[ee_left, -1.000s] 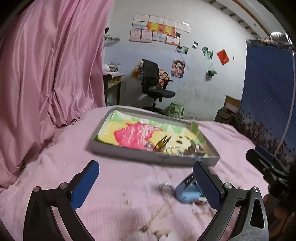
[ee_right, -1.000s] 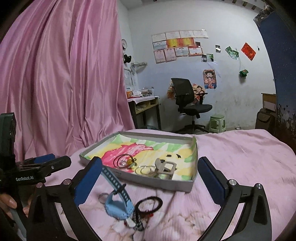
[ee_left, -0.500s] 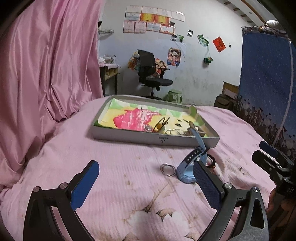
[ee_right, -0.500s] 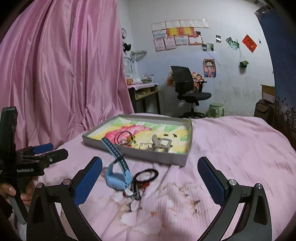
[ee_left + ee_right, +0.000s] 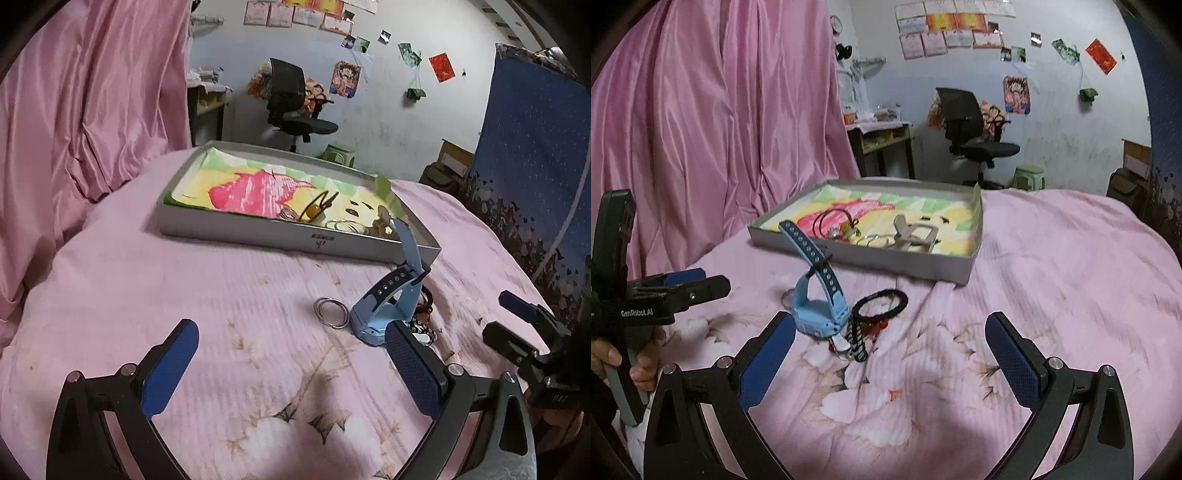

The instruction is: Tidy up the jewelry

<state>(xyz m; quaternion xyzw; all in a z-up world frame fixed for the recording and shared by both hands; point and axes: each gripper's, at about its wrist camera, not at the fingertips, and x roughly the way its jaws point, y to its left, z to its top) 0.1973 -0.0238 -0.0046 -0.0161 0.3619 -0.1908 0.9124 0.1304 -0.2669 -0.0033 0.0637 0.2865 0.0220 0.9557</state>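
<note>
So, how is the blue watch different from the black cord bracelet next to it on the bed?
The blue watch stands up, its perforated strap rising in an arch; the black cord bracelet lies flat as a thin loop. The watch is light blue and bulky with a solid case; the bracelet is dark and slender with small red beads. Both rest on the pink bedspread, outside the tray, and neither is held.

Bare bedspread right of blue watch.
</note>
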